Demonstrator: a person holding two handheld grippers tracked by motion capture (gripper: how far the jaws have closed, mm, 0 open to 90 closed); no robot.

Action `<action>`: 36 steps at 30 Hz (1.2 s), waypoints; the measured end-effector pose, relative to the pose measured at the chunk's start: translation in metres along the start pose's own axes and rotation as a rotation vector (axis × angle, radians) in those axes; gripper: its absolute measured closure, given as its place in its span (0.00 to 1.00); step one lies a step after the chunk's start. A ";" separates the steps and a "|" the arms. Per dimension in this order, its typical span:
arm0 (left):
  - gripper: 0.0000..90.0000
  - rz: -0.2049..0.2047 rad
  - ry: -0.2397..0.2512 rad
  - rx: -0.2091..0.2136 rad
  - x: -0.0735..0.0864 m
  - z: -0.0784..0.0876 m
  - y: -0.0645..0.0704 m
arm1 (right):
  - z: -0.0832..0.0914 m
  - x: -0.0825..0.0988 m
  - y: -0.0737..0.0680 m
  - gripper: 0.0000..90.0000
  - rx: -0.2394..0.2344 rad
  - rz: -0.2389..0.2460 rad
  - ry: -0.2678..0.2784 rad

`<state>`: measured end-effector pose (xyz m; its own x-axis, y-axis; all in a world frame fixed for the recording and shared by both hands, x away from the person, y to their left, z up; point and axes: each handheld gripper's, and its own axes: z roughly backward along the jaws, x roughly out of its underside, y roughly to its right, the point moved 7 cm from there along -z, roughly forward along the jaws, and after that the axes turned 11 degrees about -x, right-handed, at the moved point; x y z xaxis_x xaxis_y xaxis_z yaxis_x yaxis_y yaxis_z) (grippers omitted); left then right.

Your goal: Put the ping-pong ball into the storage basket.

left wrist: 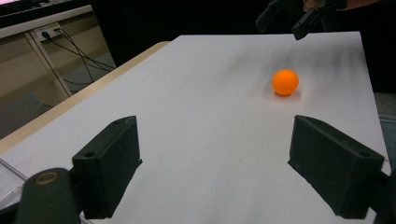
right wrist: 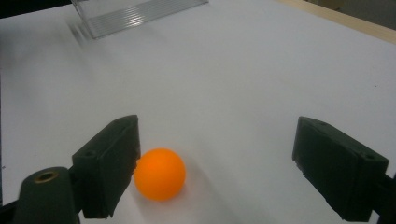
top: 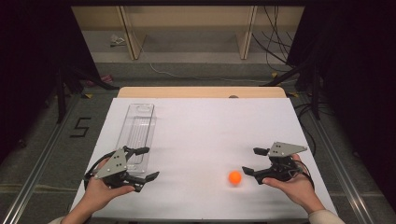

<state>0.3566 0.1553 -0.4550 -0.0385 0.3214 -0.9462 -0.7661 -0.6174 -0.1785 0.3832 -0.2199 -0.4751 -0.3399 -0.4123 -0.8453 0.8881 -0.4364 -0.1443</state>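
From up high the orange ball (top: 235, 178) sits just left of the spread right gripper (top: 256, 161); that gripper's own view puts it beside one jaw. Left gripper (top: 146, 163) spread too.

Grey floor (top: 196, 74), wooden shelving (top: 187, 28), dark surroundings

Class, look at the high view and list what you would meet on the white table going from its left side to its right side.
Left gripper → clear plastic tray, partly overlapping it just to the right → orange ball → right gripper.
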 end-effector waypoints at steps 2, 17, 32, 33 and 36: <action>0.18 -0.001 0.001 -0.001 0.000 0.000 0.000 | 0.000 0.000 0.000 0.18 -0.002 0.000 0.000; 0.18 -0.001 0.000 0.002 0.000 0.000 0.001 | -0.011 0.006 -0.006 0.18 -0.061 0.004 -0.059; 0.18 -0.002 0.002 0.004 0.000 0.001 0.001 | -0.049 0.014 -0.013 0.18 -0.136 0.029 -0.195; 0.18 -0.002 0.001 0.004 0.000 0.001 0.001 | -0.050 0.014 -0.013 0.18 -0.139 0.031 -0.199; 0.18 -0.001 0.002 0.004 -0.001 0.001 0.001 | -0.053 0.017 -0.014 0.18 -0.143 0.031 -0.220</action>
<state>0.3554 0.1549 -0.4546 -0.0366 0.3209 -0.9464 -0.7684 -0.6145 -0.1786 0.3816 -0.1788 -0.5149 -0.3572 -0.5946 -0.7203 0.9285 -0.3096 -0.2049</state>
